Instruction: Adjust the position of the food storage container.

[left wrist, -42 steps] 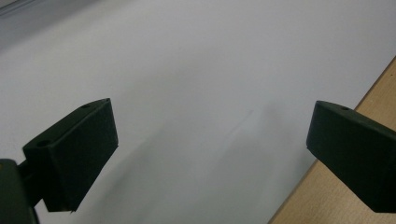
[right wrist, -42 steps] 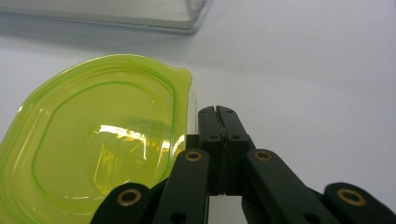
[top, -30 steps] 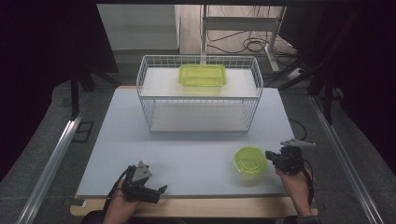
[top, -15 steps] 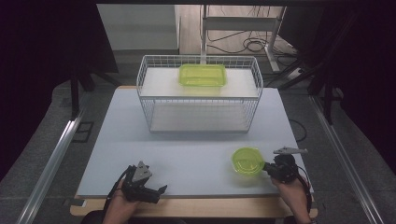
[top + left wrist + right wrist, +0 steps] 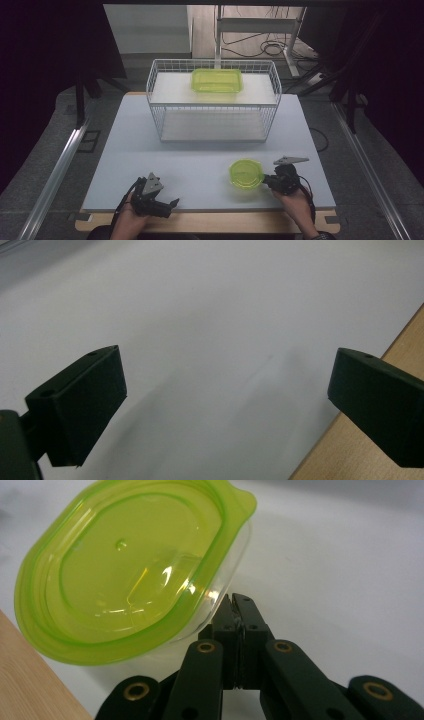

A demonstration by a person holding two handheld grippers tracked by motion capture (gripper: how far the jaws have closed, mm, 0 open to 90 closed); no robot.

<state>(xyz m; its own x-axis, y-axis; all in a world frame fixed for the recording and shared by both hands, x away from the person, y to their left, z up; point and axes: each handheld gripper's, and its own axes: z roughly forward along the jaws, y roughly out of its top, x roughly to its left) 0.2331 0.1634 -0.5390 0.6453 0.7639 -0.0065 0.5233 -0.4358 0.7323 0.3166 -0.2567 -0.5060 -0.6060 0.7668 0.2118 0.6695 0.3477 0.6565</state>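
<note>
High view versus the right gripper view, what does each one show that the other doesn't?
High view alone: the wire basket with a rectangular green container on top, and the left gripper, jaws open, at the table's near edge. Right gripper view alone: the round container's lid dimple and clear wall, close up. Both: the right gripper shut beside the round green container on the table.

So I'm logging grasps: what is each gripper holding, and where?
The right gripper is shut beside the round green container, apparently pinching its wall or rim. The left gripper holds nothing.
</note>
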